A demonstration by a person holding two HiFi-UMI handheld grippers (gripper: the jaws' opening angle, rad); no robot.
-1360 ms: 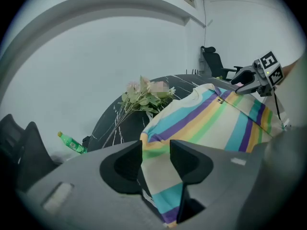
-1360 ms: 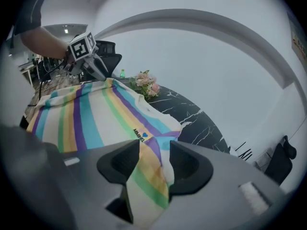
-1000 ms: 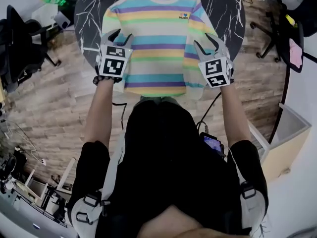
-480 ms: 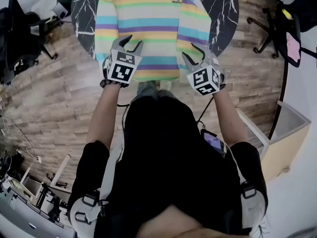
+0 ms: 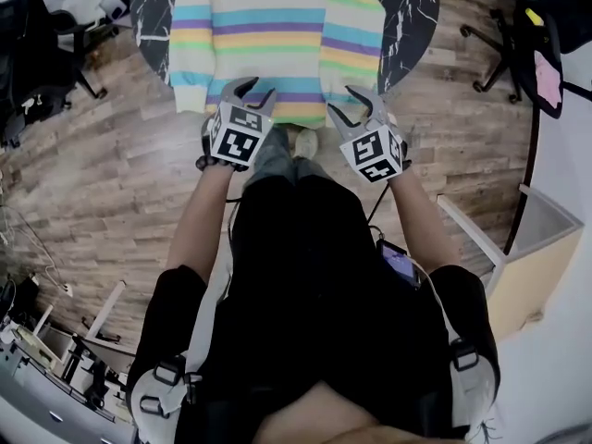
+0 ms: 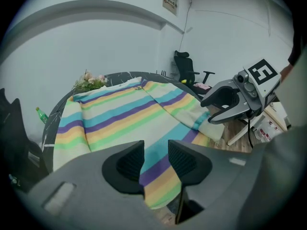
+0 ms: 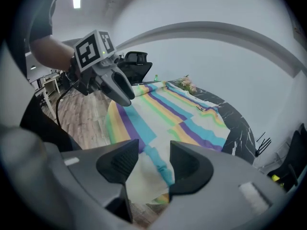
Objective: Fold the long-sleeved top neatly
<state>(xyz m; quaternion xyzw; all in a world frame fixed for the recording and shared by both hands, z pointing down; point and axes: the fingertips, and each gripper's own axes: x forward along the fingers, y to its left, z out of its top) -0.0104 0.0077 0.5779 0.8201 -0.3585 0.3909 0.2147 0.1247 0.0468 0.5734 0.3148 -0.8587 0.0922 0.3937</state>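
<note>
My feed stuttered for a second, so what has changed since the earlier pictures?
Both grippers drew back along the top, from over its middle to its near hem: left gripper toward the hem's left, right gripper toward its right. Their jaws stay apart, holding nothing. The top still lies flat on the table.

Pastel rainbow-striped top (image 5: 277, 35) on black white-veined table (image 5: 412, 17)
</note>
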